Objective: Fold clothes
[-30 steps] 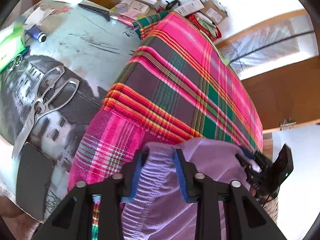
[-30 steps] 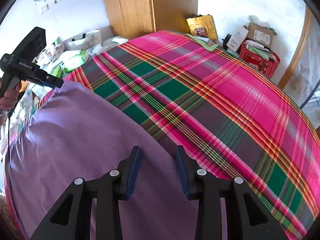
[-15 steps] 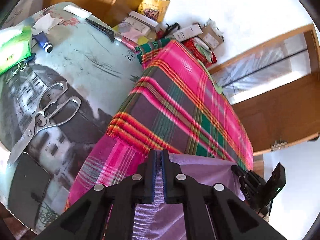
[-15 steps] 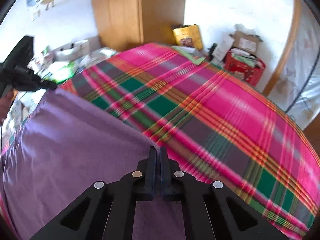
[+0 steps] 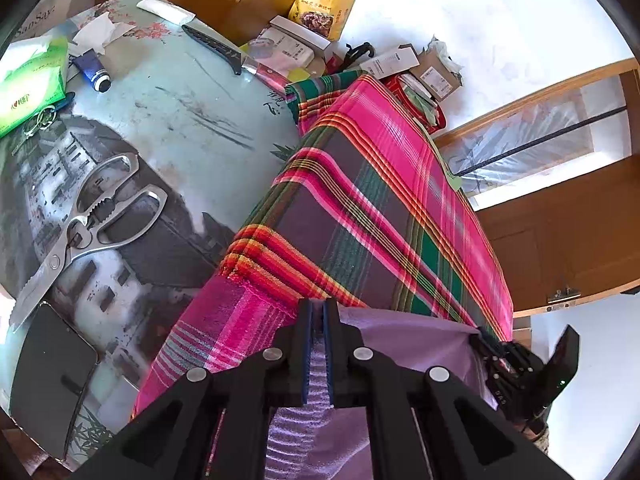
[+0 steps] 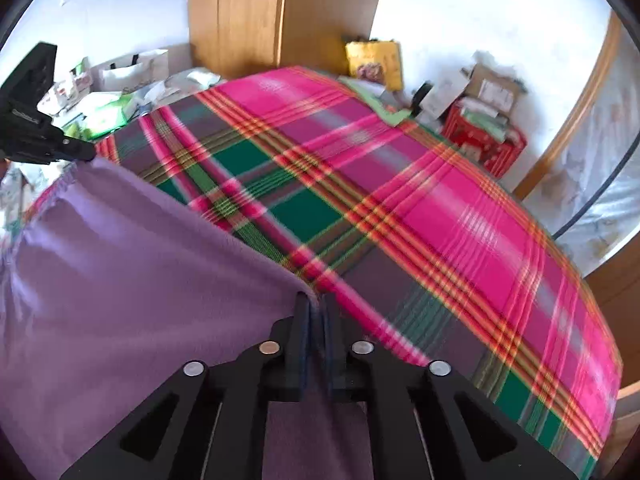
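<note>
Purple knit cloth, a garment (image 5: 404, 340) with a ribbed, gathered hem, fills the bottom of the left wrist view, lying on a pink, green and orange plaid blanket (image 5: 380, 200). A second ago the left gripper (image 5: 316, 312) stood with its fingers spread either side of that hem; half a second ago they had come together, and now they are pressed onto the ribbed edge, which runs up between the pads. The hem looks drawn taut toward the right gripper (image 5: 486, 340), seen at the far corner of the same edge. Left of the blanket, on a picture-printed tabletop (image 5: 192, 120), lie kitchen shears (image 5: 92, 208), a dark phone (image 5: 52, 376), a sheathed knife (image 5: 214, 46) and a green tissue box (image 5: 28, 84), all apart from the cloth.

In the right wrist view the same change shows: fingers wide a second ago, now the right gripper (image 6: 316, 312) is nipped shut on the garment's (image 6: 120, 280) near corner. The purple cloth spreads flat away to the left, its straight edge running up to the left gripper (image 6: 86, 154), which pinches the opposite corner. This view is blurred, so the gripper is probably moving.

With both corners of one edge now held, I judge the grasp complete and a fold ready to be carried: lifting this edge over the rest of the garment. How many folds the cloth already has cannot be told.
</note>
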